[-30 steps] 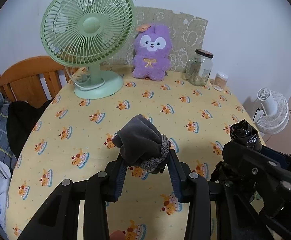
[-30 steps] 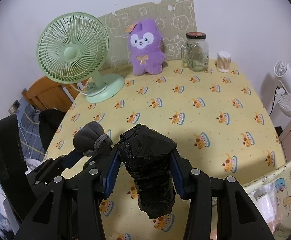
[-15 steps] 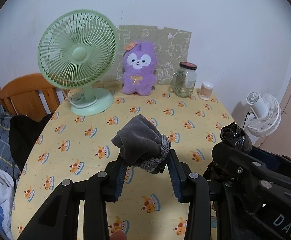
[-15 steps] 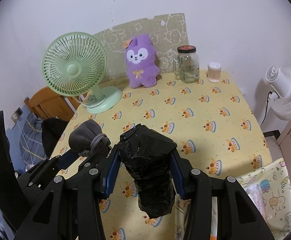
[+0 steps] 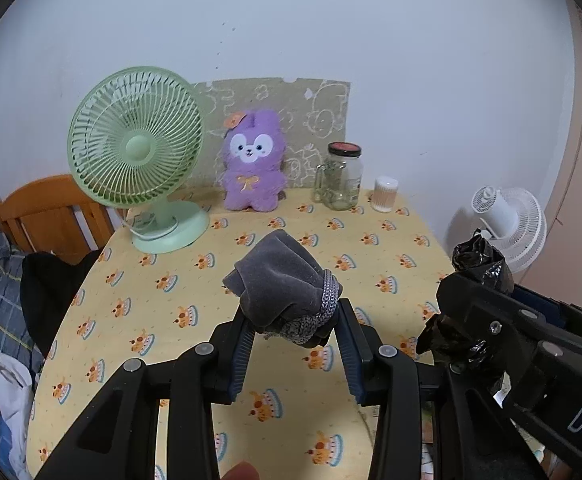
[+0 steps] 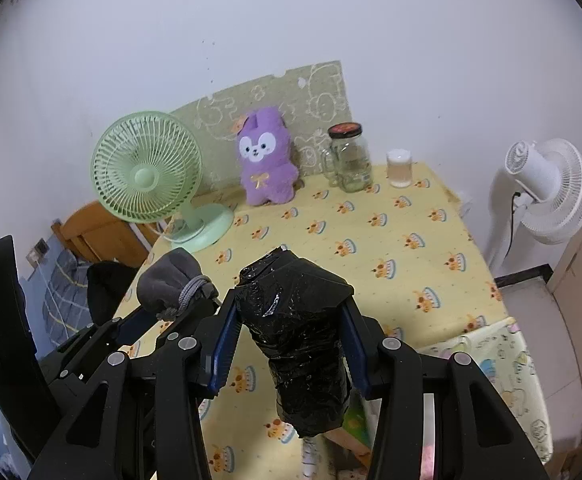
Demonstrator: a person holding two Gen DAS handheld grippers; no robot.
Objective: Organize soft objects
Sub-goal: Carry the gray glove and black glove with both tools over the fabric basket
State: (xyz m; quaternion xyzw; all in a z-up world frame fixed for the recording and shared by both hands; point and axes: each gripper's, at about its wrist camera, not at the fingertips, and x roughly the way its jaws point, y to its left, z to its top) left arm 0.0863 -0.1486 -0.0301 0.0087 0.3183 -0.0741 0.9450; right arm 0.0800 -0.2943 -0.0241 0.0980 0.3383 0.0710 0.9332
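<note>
The left gripper [image 5: 291, 336] has its fingers squeezed tight on a soft grey velvet pouch with a grey cord [image 5: 283, 292]. The pouch is up in the air, above the near part of the desk with the yellow cake-print cloth [image 5: 195, 280]. Just beside it, the right gripper [image 6: 291, 336] has its fingers squeezed on a lumpy bundle wrapped in shiny black plastic [image 6: 299, 336]. That bundle hangs down between the fingers, also up off the desk.

At the far side of the desk sits a fluffy purple bunny toy [image 5: 253, 166], upright against a drawn-on cardboard sheet [image 5: 279, 100]. A round green desk fan [image 5: 139, 148] stands to its left. A glass jar with a dark lid [image 5: 341, 178] and a small white tub [image 5: 385, 194] stand to its right. A white fan [image 6: 547, 188] stands past the desk's right edge.
</note>
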